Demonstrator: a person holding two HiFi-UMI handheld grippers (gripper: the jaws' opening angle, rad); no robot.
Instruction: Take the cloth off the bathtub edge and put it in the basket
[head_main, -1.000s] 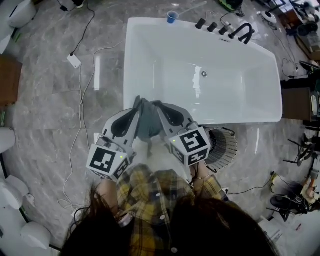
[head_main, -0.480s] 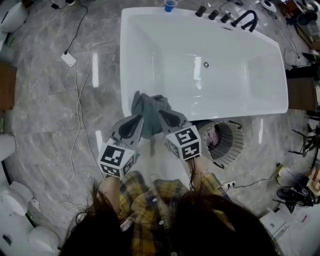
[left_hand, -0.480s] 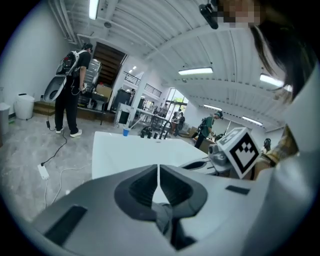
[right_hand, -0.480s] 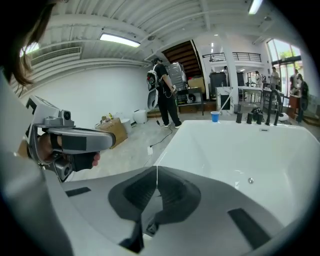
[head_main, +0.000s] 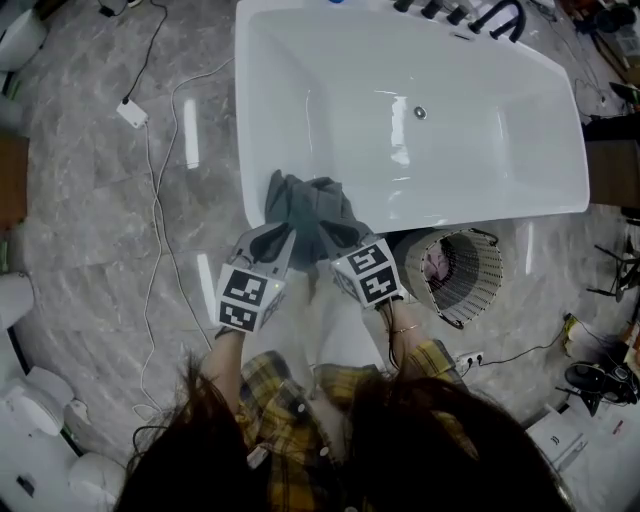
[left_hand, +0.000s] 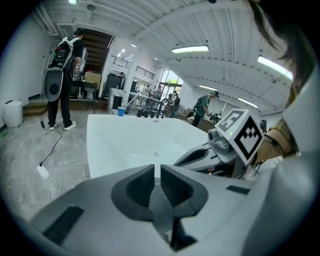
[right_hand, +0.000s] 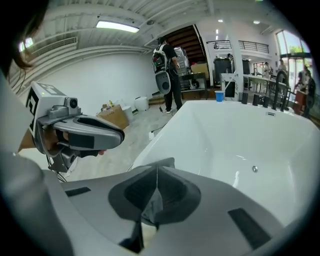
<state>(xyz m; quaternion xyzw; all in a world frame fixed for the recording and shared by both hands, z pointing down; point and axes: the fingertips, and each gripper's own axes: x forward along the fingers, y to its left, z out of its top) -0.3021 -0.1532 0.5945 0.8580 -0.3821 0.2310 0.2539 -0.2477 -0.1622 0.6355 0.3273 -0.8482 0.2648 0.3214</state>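
Note:
A grey cloth (head_main: 305, 205) hangs bunched over the near left corner of the white bathtub (head_main: 480, 205). Both grippers grip it from the near side. My left gripper (head_main: 283, 236) is shut on its left part, and a grey fold (left_hand: 162, 212) shows pinched between its jaws in the left gripper view. My right gripper (head_main: 327, 238) is shut on the right part, with cloth (right_hand: 151, 205) between its jaws in the right gripper view. The round wire basket (head_main: 482, 262) stands on the floor to the right, against the tub's near side, with something pink inside.
Black taps (head_main: 500, 15) sit on the tub's far rim. White cables (head_main: 160, 200) and a power adapter (head_main: 131, 113) lie on the marble floor left of the tub. A person with a backpack (left_hand: 62, 85) stands beyond the tub. A blue cup (right_hand: 219, 95) sits on the far rim.
Both grippers have come down together with the cloth still between them, and the cloth now sits lower at the tub's near left corner. The basket shows more fully at the right.

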